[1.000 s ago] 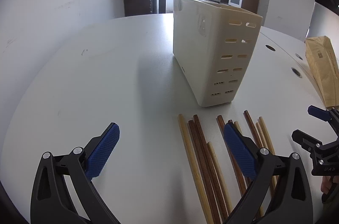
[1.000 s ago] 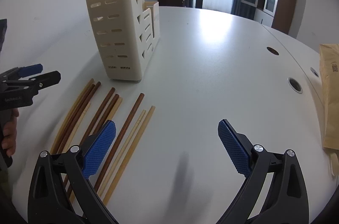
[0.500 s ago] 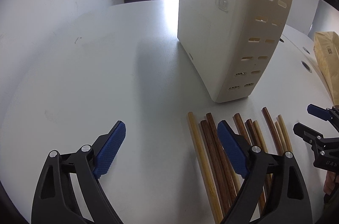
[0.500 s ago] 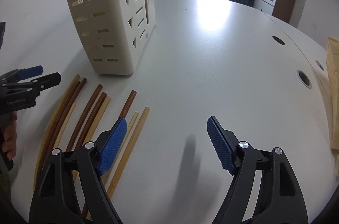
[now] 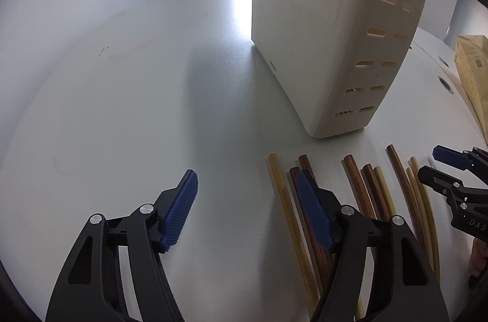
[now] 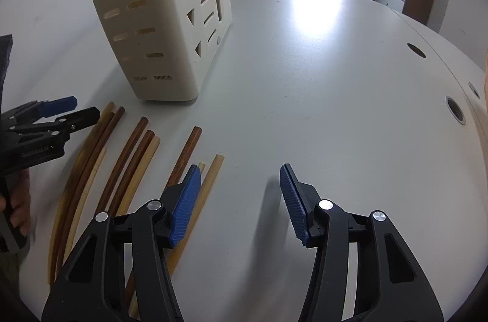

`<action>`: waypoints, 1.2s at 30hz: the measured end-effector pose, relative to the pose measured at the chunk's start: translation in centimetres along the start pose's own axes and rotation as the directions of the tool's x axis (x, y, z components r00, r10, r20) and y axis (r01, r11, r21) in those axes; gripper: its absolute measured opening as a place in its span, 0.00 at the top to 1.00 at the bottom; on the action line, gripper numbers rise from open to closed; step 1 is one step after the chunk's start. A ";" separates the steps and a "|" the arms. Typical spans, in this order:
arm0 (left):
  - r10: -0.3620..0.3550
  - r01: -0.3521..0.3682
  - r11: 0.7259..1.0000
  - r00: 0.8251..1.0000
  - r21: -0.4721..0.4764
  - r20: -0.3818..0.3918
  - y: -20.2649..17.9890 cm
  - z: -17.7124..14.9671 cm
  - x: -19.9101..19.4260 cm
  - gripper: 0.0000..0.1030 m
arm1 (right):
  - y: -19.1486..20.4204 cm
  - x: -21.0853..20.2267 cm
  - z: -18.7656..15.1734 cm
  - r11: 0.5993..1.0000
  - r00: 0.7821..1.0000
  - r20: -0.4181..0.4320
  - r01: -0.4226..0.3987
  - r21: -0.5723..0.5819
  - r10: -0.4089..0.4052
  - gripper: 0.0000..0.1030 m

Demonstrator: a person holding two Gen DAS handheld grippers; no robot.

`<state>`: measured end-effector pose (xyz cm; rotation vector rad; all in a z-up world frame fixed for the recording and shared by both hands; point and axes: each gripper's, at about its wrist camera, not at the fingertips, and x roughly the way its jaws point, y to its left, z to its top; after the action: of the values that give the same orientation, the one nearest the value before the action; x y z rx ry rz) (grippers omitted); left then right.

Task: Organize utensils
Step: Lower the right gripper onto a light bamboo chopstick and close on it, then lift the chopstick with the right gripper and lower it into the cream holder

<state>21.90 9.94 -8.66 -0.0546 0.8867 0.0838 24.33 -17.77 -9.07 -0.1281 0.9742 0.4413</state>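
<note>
Wooden chopsticks partly hidden under spread left gripper, right gripper spread, empty

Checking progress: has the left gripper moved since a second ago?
Yes. The left gripper has moved forward toward the cream utensil holder, which looms larger.

I've brought both my left gripper and right gripper closer to the cream holder and lower over the chopsticks, their jaws slightly narrower.
</note>
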 end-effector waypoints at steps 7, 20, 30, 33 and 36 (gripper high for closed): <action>0.015 -0.015 1.000 1.000 0.010 -0.010 0.1 0.0 0.4 0.44 | 0.4 0.5 -0.4 1.000 1.000 -0.005 0.010 -0.014 -0.010 0.53; 0.013 -0.011 0.999 0.999 0.052 -0.034 -0.5 0.4 0.9 0.91 | 0.4 0.2 -0.6 1.000 1.000 -0.028 -0.010 0.007 0.010 0.93; -0.001 -0.004 0.999 0.997 0.054 0.077 -1.3 0.6 -3.8 0.94 | 0.9 -3.0 1.3 0.997 0.996 0.062 -0.070 0.034 0.067 0.93; -0.024 0.020 0.999 0.992 0.031 0.127 -1.1 1.2 -5.9 0.94 | 1.3 -5.2 2.3 0.997 0.990 0.124 -0.075 0.023 0.071 0.93; -0.060 0.061 0.998 0.981 0.001 0.187 -0.9 1.8 -8.3 0.94 | 1.8 -7.5 3.3 0.997 0.980 0.185 -0.071 0.007 0.069 0.93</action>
<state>18.18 8.82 -1.06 -0.0767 0.6966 0.0330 22.51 -17.42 -0.86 -0.0392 0.8010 0.5021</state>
